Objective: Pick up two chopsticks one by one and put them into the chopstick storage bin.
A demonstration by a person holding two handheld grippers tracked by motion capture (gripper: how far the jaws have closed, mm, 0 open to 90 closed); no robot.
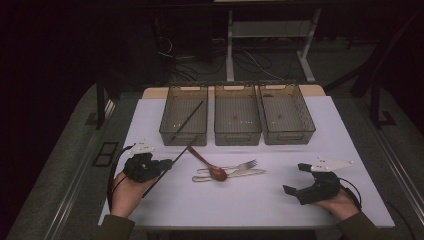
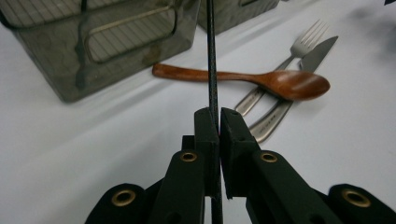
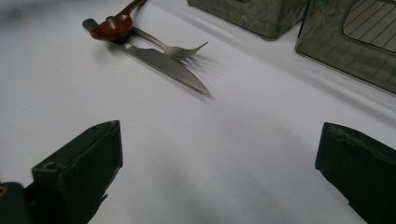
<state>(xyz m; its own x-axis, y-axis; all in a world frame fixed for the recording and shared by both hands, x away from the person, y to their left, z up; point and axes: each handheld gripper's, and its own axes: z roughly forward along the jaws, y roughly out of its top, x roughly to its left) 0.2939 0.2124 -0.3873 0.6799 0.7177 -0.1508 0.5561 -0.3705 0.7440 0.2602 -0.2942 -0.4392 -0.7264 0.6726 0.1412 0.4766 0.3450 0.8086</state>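
My left gripper [image 1: 166, 164] hangs at the table's left, shut on a thin black chopstick [image 1: 176, 155] that slants up toward the left bin [image 1: 183, 134]. In the left gripper view the chopstick [image 2: 212, 70] runs straight up from between the closed jaws [image 2: 218, 116]. A second black chopstick [image 1: 189, 120] leans inside that left bin. A wooden spoon [image 1: 212, 170], a fork [image 1: 245, 164] and a knife [image 1: 247, 173] lie together at the table's middle. My right gripper [image 1: 295, 178] rests at the right, open, with nothing between its jaws [image 3: 219, 158].
Three smoky see-through bins stand in a row at the back; the middle bin [image 1: 237, 135] and right bin [image 1: 287, 134] hold nothing I can make out. A white sheet [image 1: 240, 200] covers the table. Table legs and cables stand on the dark floor behind.
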